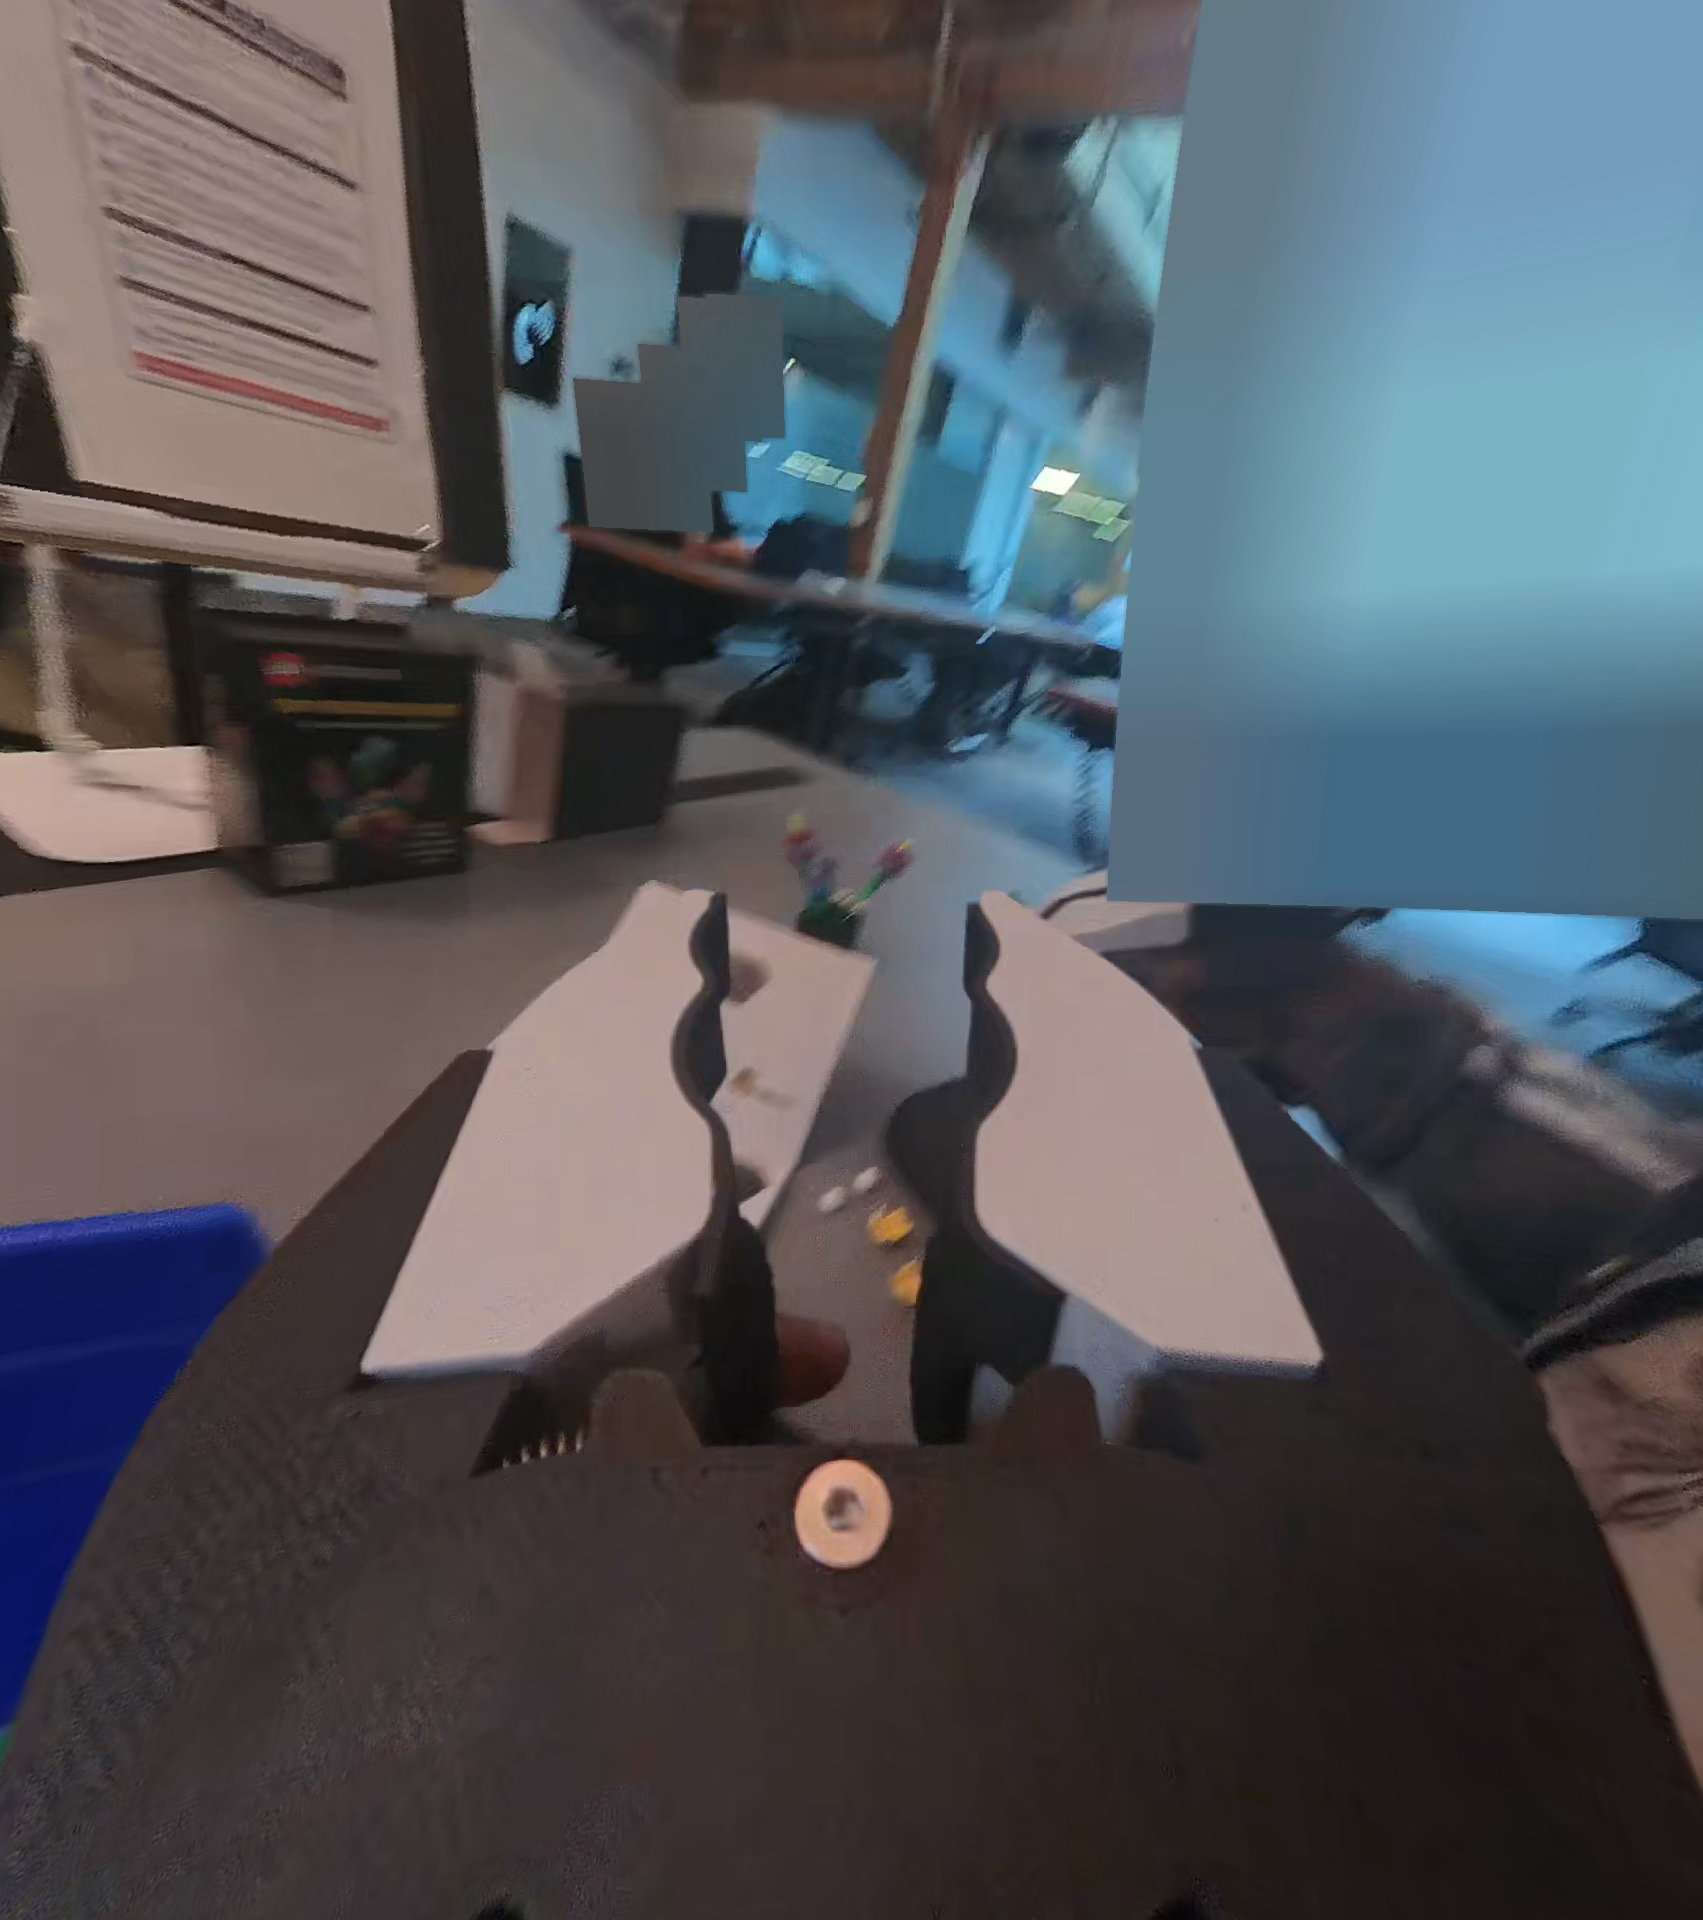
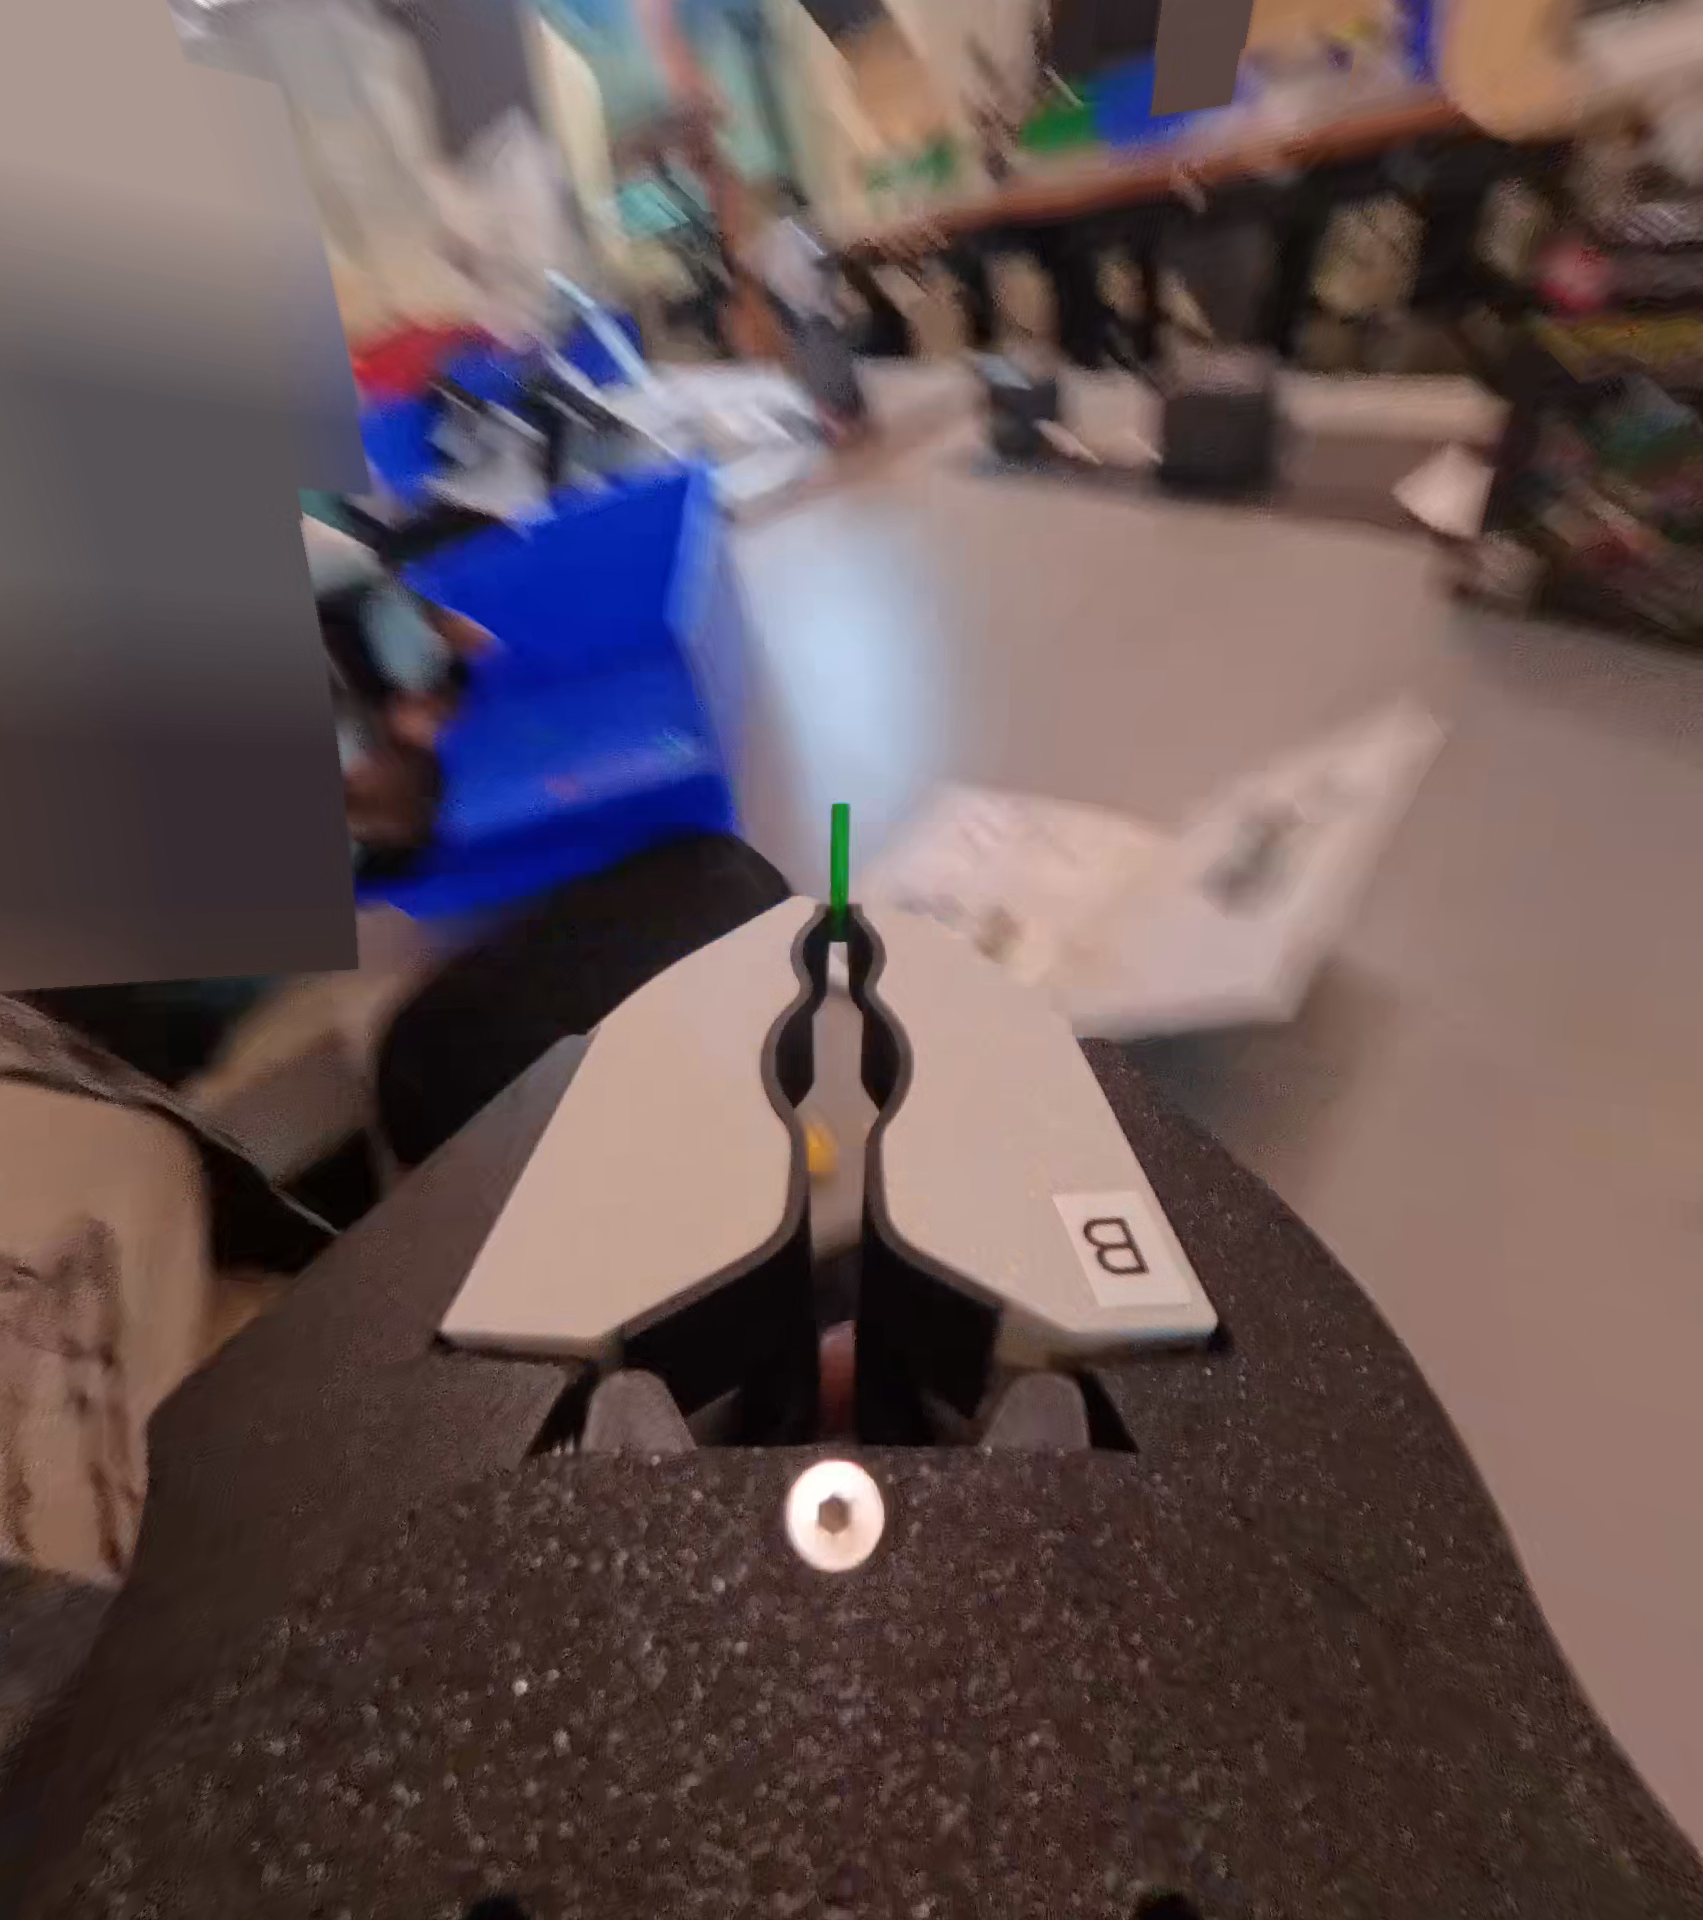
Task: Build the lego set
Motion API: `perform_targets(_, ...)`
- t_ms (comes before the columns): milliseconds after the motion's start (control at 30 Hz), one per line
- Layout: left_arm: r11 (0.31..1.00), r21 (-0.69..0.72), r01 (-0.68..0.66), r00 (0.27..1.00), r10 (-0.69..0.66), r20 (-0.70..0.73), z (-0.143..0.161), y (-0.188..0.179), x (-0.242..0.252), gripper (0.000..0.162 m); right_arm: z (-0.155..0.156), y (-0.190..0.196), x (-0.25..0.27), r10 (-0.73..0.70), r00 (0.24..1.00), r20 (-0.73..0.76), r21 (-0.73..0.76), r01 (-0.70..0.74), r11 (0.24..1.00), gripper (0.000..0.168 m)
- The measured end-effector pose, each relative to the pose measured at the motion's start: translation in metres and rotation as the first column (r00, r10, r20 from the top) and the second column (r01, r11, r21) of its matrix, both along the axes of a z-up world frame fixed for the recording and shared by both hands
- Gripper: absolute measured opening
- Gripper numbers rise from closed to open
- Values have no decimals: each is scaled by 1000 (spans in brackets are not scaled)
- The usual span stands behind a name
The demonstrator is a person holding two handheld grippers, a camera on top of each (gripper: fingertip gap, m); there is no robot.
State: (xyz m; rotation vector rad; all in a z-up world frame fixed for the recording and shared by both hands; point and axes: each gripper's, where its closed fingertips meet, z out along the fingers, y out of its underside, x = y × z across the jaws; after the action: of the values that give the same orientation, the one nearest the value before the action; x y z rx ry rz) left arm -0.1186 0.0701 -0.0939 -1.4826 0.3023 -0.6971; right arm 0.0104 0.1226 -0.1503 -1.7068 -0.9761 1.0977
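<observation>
My left gripper [image 1: 845, 920] is open and empty, held above the grey table [image 1: 151, 1039]. Beyond its tips stands a small black pot with coloured lego flower stems [image 1: 842, 883]. Loose white and yellow lego pieces [image 1: 883, 1226] lie on the table between the fingers. My right gripper [image 2: 839, 920] is shut on a thin green lego stem [image 2: 839, 857] that sticks straight out past the tips. A yellow piece [image 2: 819, 1148] shows through the gap below. The right wrist view is blurred by motion.
A blue bin [image 1: 47, 1455] sits at the lower left and also shows in the right wrist view [image 2: 577, 665]. A black lego box [image 1: 359, 769] and a stand with a printed sheet [image 1: 234, 239] are at the back. White booklet pages [image 2: 1138, 904] lie on the table. The gap from one gripper's tips to the other's is roughly 15 centimeters.
</observation>
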Motion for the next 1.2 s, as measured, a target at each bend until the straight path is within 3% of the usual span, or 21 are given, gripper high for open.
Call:
perform_targets(67,999,-23,-33,992,30,-125,-14,4,0,43,-36,7,41,-84,974,208,-54,97,994,3)
perform_targets(167,998,-67,21,990,-31,-140,-25,8,11,43,-77,-5,71,-78,890,449,-112,143,983,3)
perform_targets(367,989,-112,101,990,-111,-86,-31,11,27,43,-103,-14,70,-77,785,615,-115,186,976,3)
perform_targets(567,992,-116,40,986,-58,-158,-40,9,16,42,-104,-13,70,-73,768,636,-163,226,960,4)
perform_targets(733,990,-129,52,990,-68,-126,-43,9,15,43,-103,-15,68,-71,773,630,-194,245,950,10)
perform_targets(967,991,-118,58,986,-75,-150,-42,7,16,43,-92,-11,68,-109,788,606,-140,240,961,14)
perform_targets(1033,991,-122,57,986,-74,-148,-43,6,15,43,-82,-8,61,-120,827,550,-102,209,972,22)
perform_targets(1200,989,-140,54,988,-74,-137,-41,3,14,44,-50,-7,37,-125,917,379,30,123,992,62)
